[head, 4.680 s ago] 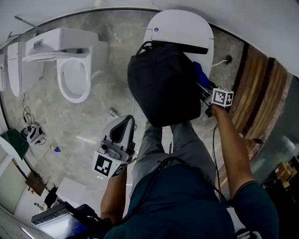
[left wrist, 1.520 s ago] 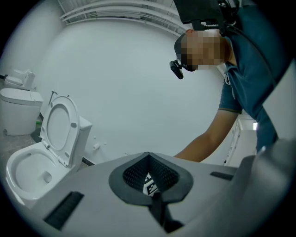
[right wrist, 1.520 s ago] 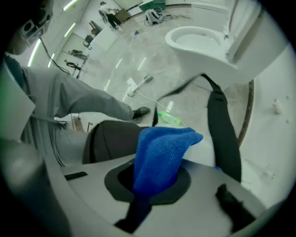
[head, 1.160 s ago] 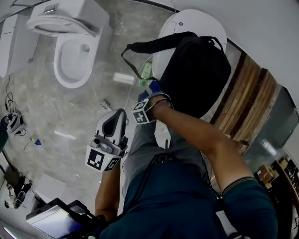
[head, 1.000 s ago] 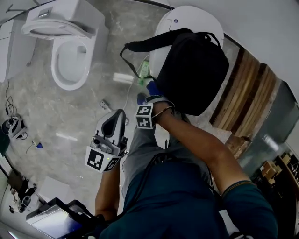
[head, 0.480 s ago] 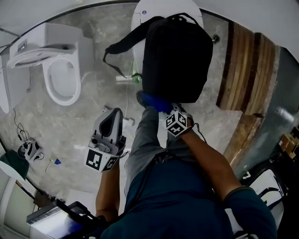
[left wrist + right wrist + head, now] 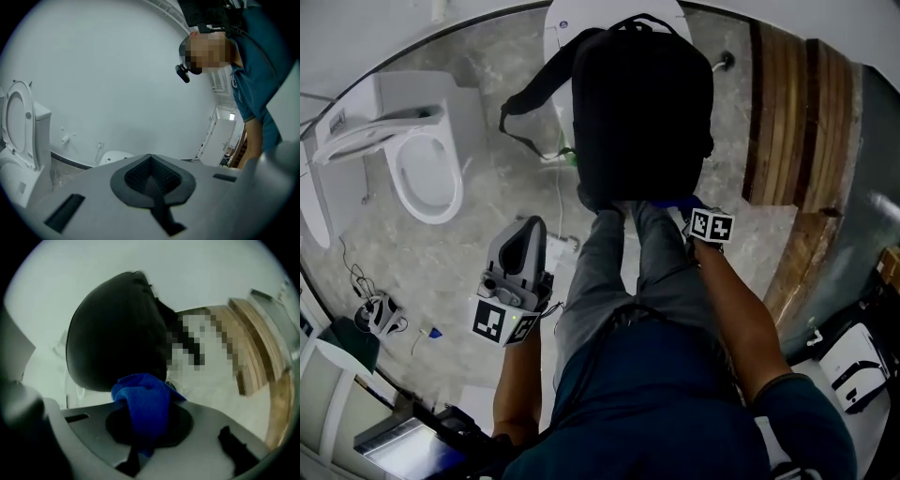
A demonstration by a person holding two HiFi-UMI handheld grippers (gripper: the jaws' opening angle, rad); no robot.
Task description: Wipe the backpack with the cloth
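We see the backpack (image 7: 642, 103) on a closed toilet (image 7: 560, 21) ahead, another toilet (image 7: 422, 173) left, wooden boards (image 7: 783, 112) right.

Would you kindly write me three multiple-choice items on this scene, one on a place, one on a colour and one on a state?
1. Where does the backpack rest?
A. on the closed toilet
B. on the person's back
C. on a wall hook

2. What colour is the cloth?
A. red
B. blue
C. white

3. How is the left gripper?
A. shut on the cloth
B. wide open
C. shut and empty

Answers:
1 A: the head view shows it on top of the white lid.
2 B: the right gripper view shows blue fabric pinched in the right gripper.
3 C: in the left gripper view its jaws meet with nothing between them.
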